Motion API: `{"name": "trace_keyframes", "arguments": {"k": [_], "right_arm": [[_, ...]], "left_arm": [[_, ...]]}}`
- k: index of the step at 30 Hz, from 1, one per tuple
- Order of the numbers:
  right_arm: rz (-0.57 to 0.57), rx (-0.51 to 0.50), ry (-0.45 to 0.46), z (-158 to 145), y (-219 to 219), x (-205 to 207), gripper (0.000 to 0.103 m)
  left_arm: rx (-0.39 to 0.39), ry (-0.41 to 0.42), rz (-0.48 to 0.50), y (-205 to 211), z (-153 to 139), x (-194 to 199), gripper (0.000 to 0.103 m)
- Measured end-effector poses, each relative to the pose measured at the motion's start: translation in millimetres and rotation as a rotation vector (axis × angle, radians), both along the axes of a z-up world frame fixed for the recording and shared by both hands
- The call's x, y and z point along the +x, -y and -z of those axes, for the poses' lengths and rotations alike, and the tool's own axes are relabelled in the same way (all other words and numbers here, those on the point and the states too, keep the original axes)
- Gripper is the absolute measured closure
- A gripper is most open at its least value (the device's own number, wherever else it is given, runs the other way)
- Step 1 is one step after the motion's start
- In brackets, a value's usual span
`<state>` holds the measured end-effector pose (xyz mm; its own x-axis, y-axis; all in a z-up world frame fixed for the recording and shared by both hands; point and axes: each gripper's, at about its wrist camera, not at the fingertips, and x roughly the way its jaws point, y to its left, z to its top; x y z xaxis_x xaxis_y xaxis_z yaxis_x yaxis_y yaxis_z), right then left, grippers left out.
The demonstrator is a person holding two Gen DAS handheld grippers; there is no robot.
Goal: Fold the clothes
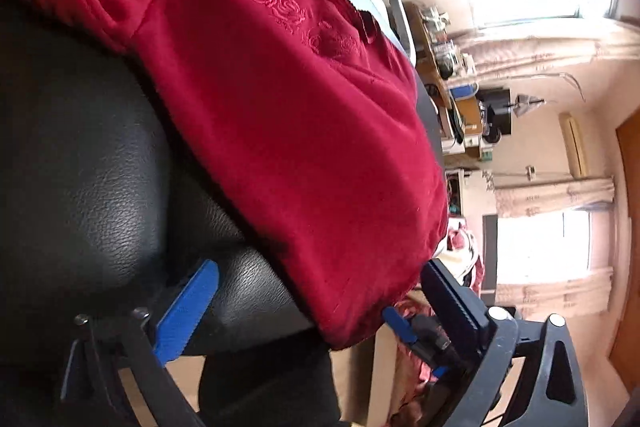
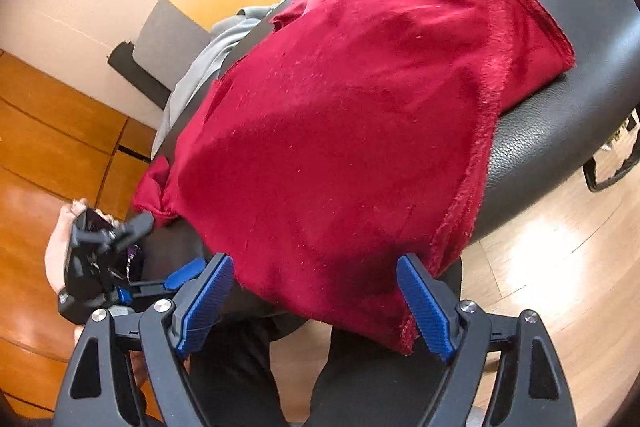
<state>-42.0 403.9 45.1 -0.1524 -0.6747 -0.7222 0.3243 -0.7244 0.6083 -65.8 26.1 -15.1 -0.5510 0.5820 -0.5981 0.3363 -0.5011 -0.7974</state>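
Left wrist: red garment [image 1: 288, 115] draped over black chair seat [image 1: 100, 155], left gripper [image 1: 312, 307] spread wide at its hem. Right wrist: right gripper [image 2: 316, 291] likewise spread, straddling the overhanging edge. Probably mid-fold; next, pinching the hem.

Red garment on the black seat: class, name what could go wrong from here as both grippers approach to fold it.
1. The red garment overhangs the black seat; a tug may slide it off.
2. The right gripper and left gripper are open at its edge and might pinch only one layer.
3. The grey cloth beneath could get dragged along.
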Motion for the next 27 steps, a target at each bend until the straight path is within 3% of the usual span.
{"name": "trace_keyframes", "arguments": {"k": [3,6,8,13,17,19,20,21,23,27], "right_arm": [[-0.002,-0.001,0.003,2.4,0.6,-0.4,0.017],[0.003,-0.002,0.003,3.9,1.7,-1.6,0.017],[0.007,0.001,-0.006,2.7,2.2,-1.5,0.017],[0.034,-0.010,-0.024,-3.6,-1.7,-1.8,0.017],[0.049,-0.031,0.008,1.4,-1.4,-1.7,0.017],[0.029,-0.045,0.050,8.1,6.1,-0.1,0.016],[0.007,-0.052,0.073,12.2,12.0,2.5,0.016],[-0.015,-0.059,0.096,16.3,18.0,5.2,0.016],[-0.059,-0.070,0.128,22.6,30.4,11.4,0.016],[-0.131,-0.077,0.141,25.1,50.5,21.5,0.016]], "left_arm": [[0.010,0.006,-0.048,-7.7,-8.7,-1.1,0.000],[0.024,-0.009,-0.064,-6.2,-19.6,31.5,0.000],[0.038,-0.003,-0.060,-12.7,-23.3,30.6,0.000],[-0.013,0.005,-0.059,-28.3,-32.6,23.6,0.000],[0.014,0.016,-0.028,-6.8,-30.1,77.5,0.002],[0.011,0.041,-0.020,3.2,-28.5,93.8,0.010],[0.009,0.059,-0.026,6.5,-26.0,93.8,0.026],[0.007,0.077,-0.032,9.7,-23.5,93.8,0.058],[0.001,0.135,-0.015,13.4,-13.0,88.3,0.098],[0.092,0.137,-0.035,23.7,-1.8,91.2,0.098]]}}
